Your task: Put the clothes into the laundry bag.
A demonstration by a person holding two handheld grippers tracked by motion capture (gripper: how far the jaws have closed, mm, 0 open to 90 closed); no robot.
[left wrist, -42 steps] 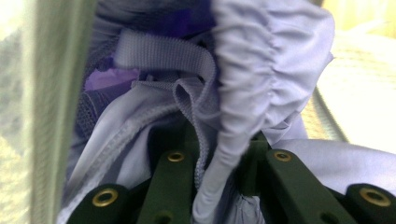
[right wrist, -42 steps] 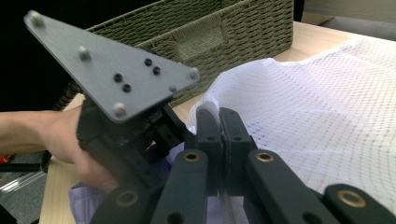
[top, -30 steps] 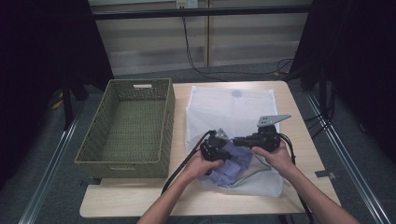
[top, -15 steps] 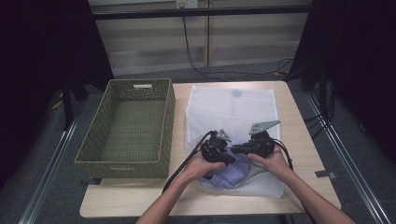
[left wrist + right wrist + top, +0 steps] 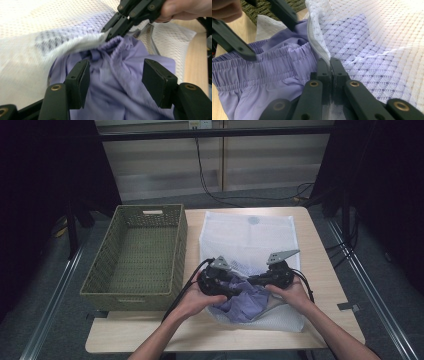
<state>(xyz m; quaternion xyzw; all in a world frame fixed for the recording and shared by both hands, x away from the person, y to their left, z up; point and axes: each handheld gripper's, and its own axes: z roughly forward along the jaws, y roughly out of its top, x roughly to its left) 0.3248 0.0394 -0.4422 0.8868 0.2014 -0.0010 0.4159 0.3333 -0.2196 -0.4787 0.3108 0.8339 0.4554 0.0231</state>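
High view: one basket, two grippers.

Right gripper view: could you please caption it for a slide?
Right claw shut on white mesh bag's edge, purple shorts beside it.

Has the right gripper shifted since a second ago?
Yes. In the high view the right gripper and its grey plate have come back toward the person along the white mesh bag, away from the bag's far edge, shut on the bag's rim.
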